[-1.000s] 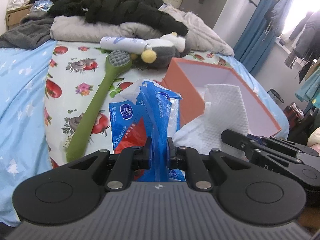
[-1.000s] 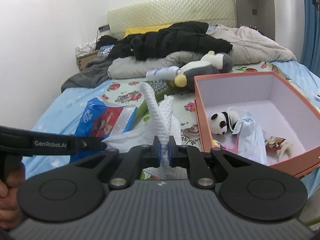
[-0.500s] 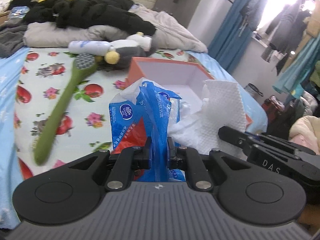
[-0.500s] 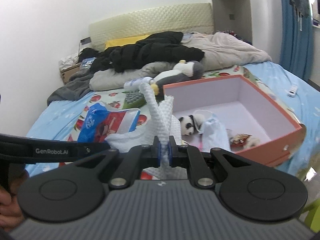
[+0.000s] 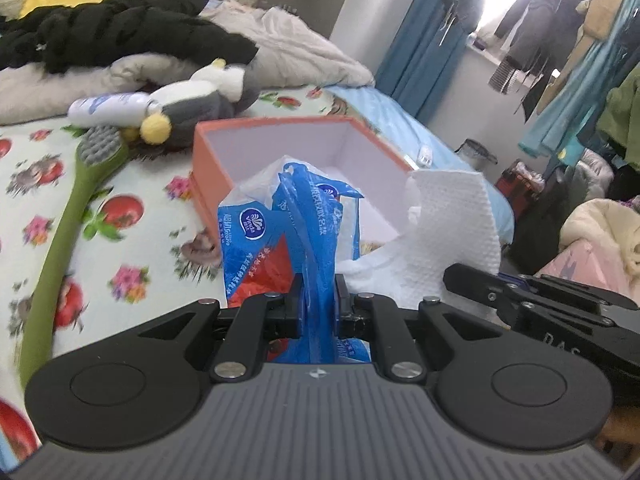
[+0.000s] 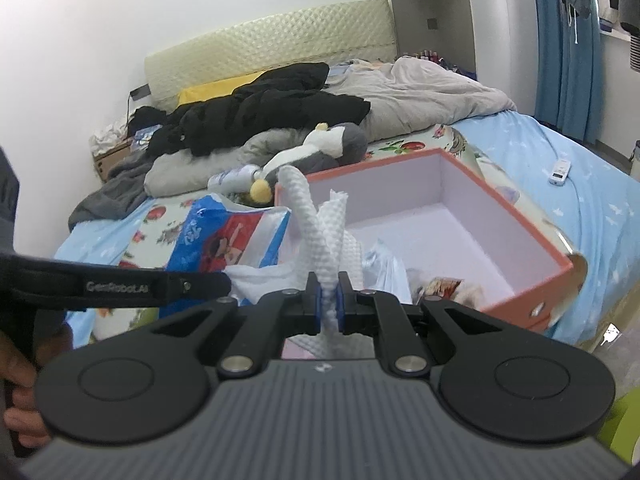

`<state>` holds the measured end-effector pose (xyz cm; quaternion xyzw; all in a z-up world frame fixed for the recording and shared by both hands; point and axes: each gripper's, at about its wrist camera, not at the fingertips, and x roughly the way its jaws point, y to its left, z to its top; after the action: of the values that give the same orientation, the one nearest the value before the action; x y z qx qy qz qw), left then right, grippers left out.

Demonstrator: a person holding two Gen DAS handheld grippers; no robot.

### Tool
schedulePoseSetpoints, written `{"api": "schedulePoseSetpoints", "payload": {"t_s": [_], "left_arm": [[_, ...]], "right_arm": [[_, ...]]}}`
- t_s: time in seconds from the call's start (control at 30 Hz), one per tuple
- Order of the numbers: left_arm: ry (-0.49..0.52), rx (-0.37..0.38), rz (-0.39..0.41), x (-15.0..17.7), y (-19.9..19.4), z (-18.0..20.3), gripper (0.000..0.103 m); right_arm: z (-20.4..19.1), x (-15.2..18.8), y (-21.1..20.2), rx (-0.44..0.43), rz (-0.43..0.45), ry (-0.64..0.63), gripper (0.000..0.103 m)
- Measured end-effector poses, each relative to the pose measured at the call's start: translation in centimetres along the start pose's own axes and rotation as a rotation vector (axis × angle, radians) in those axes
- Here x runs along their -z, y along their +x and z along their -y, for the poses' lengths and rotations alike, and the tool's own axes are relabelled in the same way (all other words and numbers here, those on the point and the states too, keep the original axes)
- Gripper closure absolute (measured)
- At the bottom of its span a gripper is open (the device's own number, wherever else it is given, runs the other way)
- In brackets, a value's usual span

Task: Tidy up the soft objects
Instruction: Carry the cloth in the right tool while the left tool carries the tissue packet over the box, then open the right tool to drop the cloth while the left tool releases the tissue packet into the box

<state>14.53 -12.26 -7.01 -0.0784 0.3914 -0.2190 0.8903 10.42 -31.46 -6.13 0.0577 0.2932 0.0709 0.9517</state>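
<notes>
My left gripper [image 5: 316, 306] is shut on a blue and red plastic tissue pack [image 5: 276, 240], held up in front of the orange box [image 5: 208, 176]. My right gripper [image 6: 329, 306] is shut on a white textured tissue sheet [image 6: 320, 236] that comes out of the pack. The pack shows left of it in the right wrist view [image 6: 224, 236]. The sheet also shows in the left wrist view [image 5: 448, 220]. The orange box [image 6: 532, 256] is open, with several small soft items near its front wall [image 6: 440, 286]. The two grippers are side by side.
A green long-handled brush [image 5: 68, 216] lies on the fruit-print sheet. A grey and white plush penguin [image 5: 204, 92] and a white bottle [image 5: 108, 108] lie behind the box. Piled clothes and blankets [image 6: 260, 112] fill the bed's head. A white remote [image 6: 560, 170] lies on the blue cover.
Both grippers have swung right with the pack and the sheet, and now stand closer to the orange box. Their grips have not changed.
</notes>
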Motion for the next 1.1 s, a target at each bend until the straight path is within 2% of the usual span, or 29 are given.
{"api": "schedulePoseSetpoints", "payload": {"t_s": [0.17, 0.27, 0.5, 0.57, 0.73, 0.9, 1.1], "left_arm": [[0.004, 0.044, 0.008, -3.6, 1.6, 0.2, 0.088], [0.024, 0.046, 0.001, -5.7, 3.0, 0.6, 0.088], [0.007, 0.066, -0.074, -10.9, 7.9, 0.1, 0.088], [0.007, 0.082, -0.102, -12.4, 9.4, -0.1, 0.088], [-0.016, 0.066, -0.177, -15.2, 13.9, -1.4, 0.088], [-0.041, 0.054, -0.241, -17.0, 18.5, -2.4, 0.088], [-0.010, 0.013, -0.285, -18.3, 22.9, -2.8, 0.088]], "right_arm": [[1.7, -3.1, 2.2, -0.001, -0.009, 0.011, 0.092], [2.7, -4.7, 3.8, 0.000, -0.026, 0.018, 0.092], [5.6, -8.2, 7.7, -0.015, -0.100, 0.105, 0.091], [6.1, -8.7, 8.9, -0.010, -0.126, 0.105, 0.091], [7.6, -9.6, 12.6, -0.006, -0.218, 0.110, 0.091], [9.5, -10.5, 16.5, 0.015, -0.303, 0.127, 0.091], [11.0, -10.4, 20.4, 0.042, -0.355, 0.128, 0.091]]}}
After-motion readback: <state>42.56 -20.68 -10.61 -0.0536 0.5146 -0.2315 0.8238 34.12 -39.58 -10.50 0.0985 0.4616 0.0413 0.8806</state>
